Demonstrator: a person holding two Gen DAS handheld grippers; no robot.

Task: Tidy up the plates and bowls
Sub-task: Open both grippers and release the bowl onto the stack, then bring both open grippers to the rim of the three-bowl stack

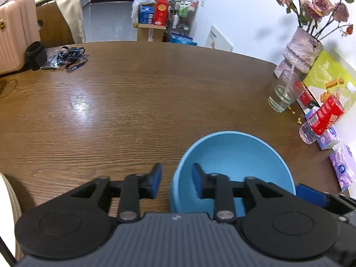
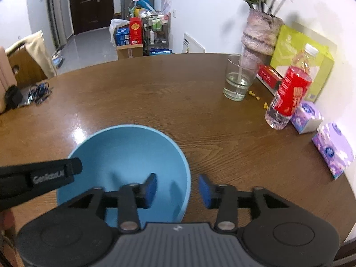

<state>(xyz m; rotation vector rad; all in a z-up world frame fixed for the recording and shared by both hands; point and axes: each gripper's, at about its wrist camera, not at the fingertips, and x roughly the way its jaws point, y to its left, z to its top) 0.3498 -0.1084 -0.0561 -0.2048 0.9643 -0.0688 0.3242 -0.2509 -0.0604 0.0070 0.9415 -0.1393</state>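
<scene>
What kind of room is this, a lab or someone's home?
Most likely a home dining area: a wooden table with a vase of dried roses, a blue bowl, and a front door down the hallway.

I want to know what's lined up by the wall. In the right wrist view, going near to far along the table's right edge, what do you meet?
Near purple tissue pack → second purple tissue pack → clear plastic bottle with red label → clear drinking glass → pale mottled vase with dried pink flowers.
</scene>
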